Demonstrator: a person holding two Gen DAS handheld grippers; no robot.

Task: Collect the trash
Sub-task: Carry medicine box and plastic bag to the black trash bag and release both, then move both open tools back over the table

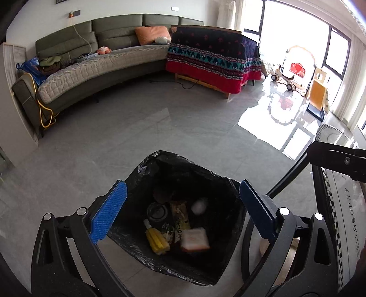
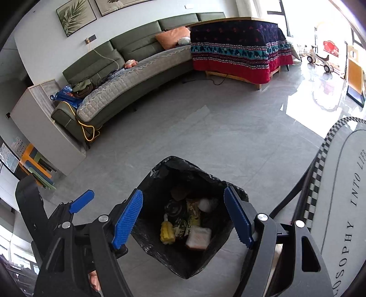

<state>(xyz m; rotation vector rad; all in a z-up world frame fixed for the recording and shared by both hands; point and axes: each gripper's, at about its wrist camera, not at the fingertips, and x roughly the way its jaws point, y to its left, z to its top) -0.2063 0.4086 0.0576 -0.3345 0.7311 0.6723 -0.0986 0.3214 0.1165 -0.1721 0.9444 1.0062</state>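
Two open grippers hover above bin (image 1: 205,182) on grey floor (image 1: 114,141) near sofa (image 1: 91,68).

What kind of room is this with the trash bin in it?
Most likely a home living room. A long green sofa curves along the wall, framed pictures hang above it, and a toy plane sits by the bright window. The bin stands on a grey tile floor.
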